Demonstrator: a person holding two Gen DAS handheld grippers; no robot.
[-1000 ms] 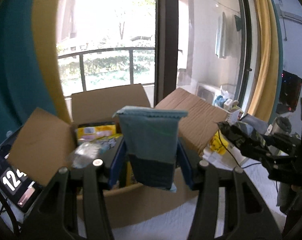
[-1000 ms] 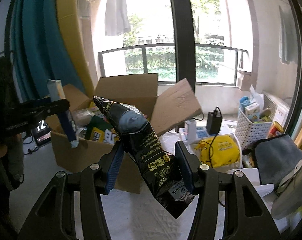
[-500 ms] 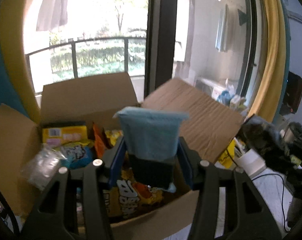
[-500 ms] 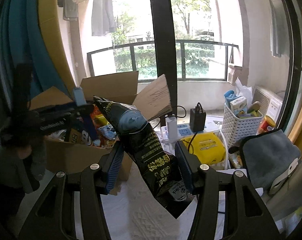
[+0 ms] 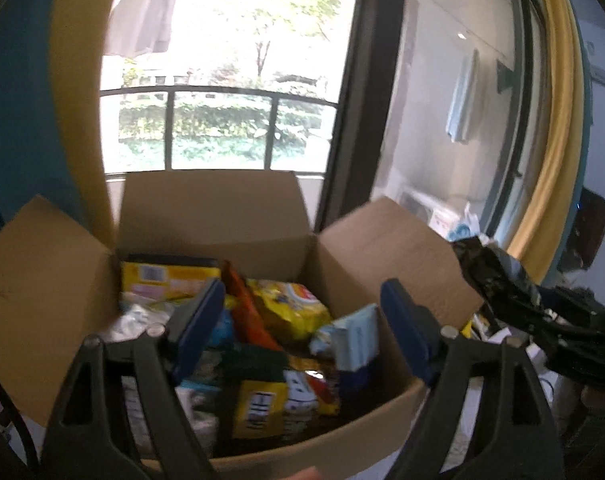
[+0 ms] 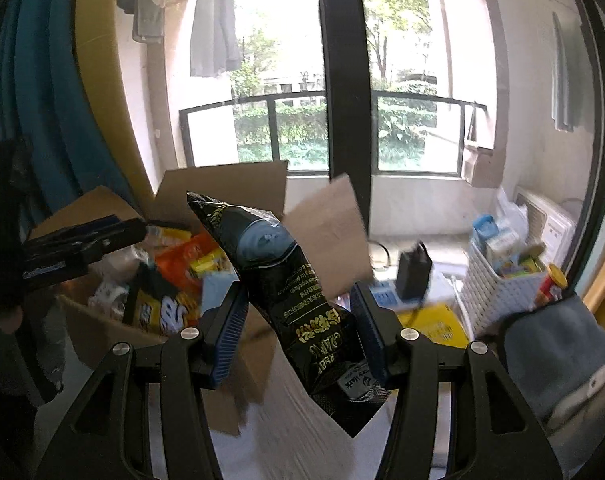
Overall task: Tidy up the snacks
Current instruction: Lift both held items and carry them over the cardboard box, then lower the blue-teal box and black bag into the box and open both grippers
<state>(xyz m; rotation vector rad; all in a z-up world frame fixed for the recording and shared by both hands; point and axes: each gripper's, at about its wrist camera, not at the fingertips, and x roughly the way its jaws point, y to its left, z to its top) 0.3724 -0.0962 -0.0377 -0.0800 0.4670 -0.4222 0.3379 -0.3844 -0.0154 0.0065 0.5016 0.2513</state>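
Observation:
My left gripper (image 5: 302, 332) is open over the open cardboard box (image 5: 322, 446). A light blue snack packet (image 5: 352, 342) lies loose in the box at the right side, among several yellow and orange snack bags (image 5: 288, 308). My right gripper (image 6: 300, 338) is shut on a black snack bag (image 6: 286, 284), held upright to the right of the box (image 6: 230, 188). The left gripper also shows in the right wrist view (image 6: 82, 240), over the box. The black bag shows at the right edge of the left wrist view (image 5: 498, 276).
A white basket (image 6: 498, 292) of items, a yellow packet (image 6: 434, 324), a black charger (image 6: 412, 268) and a grey cloth (image 6: 554, 344) lie to the right. The box's flaps (image 5: 390, 244) stand open. Windows and curtains are behind.
My left gripper moved over the box, opened and let go of the light blue packet, which now lies in the box. My right gripper moved closer to the box, still holding the black bag.

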